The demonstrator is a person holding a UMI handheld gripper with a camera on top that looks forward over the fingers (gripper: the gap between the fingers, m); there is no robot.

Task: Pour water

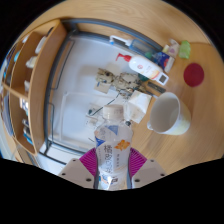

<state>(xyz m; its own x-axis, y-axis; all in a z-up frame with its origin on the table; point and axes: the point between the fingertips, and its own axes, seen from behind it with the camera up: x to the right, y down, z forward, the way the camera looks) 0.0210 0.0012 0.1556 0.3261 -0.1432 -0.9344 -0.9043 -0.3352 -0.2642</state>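
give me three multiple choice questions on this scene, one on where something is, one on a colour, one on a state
1. Where is the bottle?
A. between the fingers
B. inside the cup
C. on the round red thing

2. What colour is the cup?
A. black
B. white
C. blue

3. How does the cup stand?
A. upside down
B. flat on its side
C. mouth open upward

Answers:
1 A, the gripper has its pink pads at either side of the bottle.
2 B, its wall and rim are white.
3 C, its open mouth shows from above.
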